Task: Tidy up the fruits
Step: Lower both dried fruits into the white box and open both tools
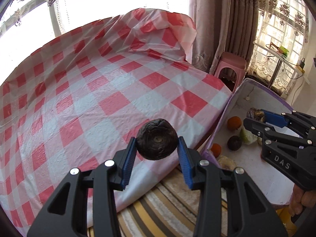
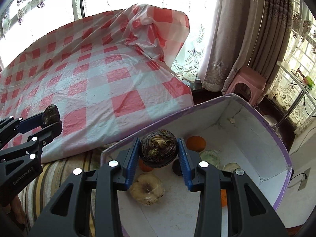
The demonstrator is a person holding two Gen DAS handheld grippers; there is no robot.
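Observation:
My left gripper [image 1: 157,141] is shut on a dark wrinkled round fruit [image 1: 157,148], held above the edge of the red-and-white checked table [image 1: 118,90]. My right gripper [image 2: 159,144] is shut on a second dark wrinkled fruit [image 2: 158,154] over the near left part of a white box with a purple rim [image 2: 266,122]. In the box lie an orange [image 2: 196,143], a pale yellowish fruit [image 2: 147,190], a green fruit [image 2: 210,156] and another dark fruit [image 2: 176,167]. Each gripper also shows in the other's view: the right gripper [image 1: 254,116] and the left gripper [image 2: 51,118].
The box [image 1: 244,86] stands right of the table, on a striped cloth [image 1: 158,207]. A pink stool [image 1: 231,63] and curtains [image 1: 213,29] are behind it. The checked cloth is bunched up at the table's far end [image 2: 154,25]. A hand [image 1: 300,199] holds the right gripper's handle.

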